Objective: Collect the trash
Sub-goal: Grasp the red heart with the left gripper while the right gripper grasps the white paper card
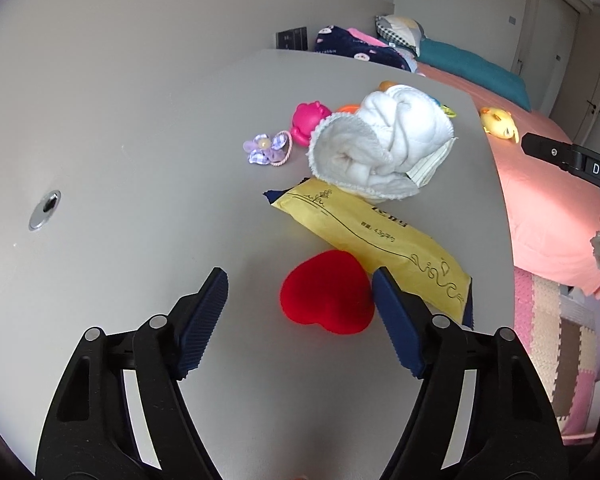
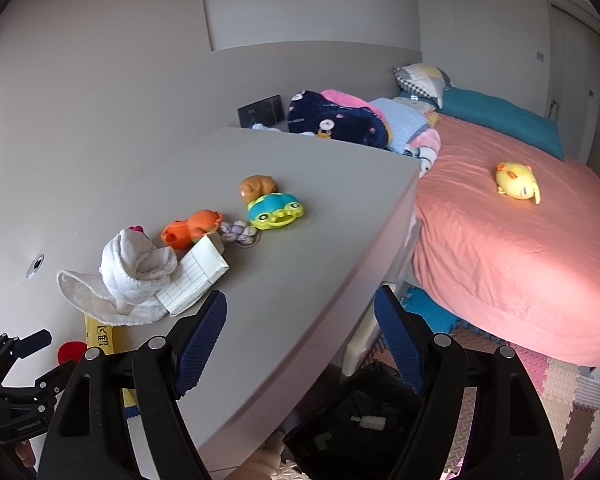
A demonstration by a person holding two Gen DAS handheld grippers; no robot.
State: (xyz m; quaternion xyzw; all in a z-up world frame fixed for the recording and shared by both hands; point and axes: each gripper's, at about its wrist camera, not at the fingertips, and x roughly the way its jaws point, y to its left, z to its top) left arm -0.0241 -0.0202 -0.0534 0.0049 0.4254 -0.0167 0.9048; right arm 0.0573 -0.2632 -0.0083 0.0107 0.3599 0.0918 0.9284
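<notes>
Over grey table (image 1: 120,128), left gripper (image 1: 300,292) jaws wide, poised beside yellow wrapper (image 1: 372,240), likely next trash; right gripper (image 2: 300,312) jaws wide, empty, above black bin bag (image 2: 352,408).

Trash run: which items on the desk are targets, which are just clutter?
Likely trash:
yellow wrapper
lined paper packet
black bin bag, the drop spot

Clutter:
red heart
white cloth
pink toy
frog toy
hair tie

I see the wrapper (image 1: 374,240) on the table (image 1: 140,140), between the cloth (image 1: 380,148) behind and heart (image 1: 326,294) before it.
</notes>
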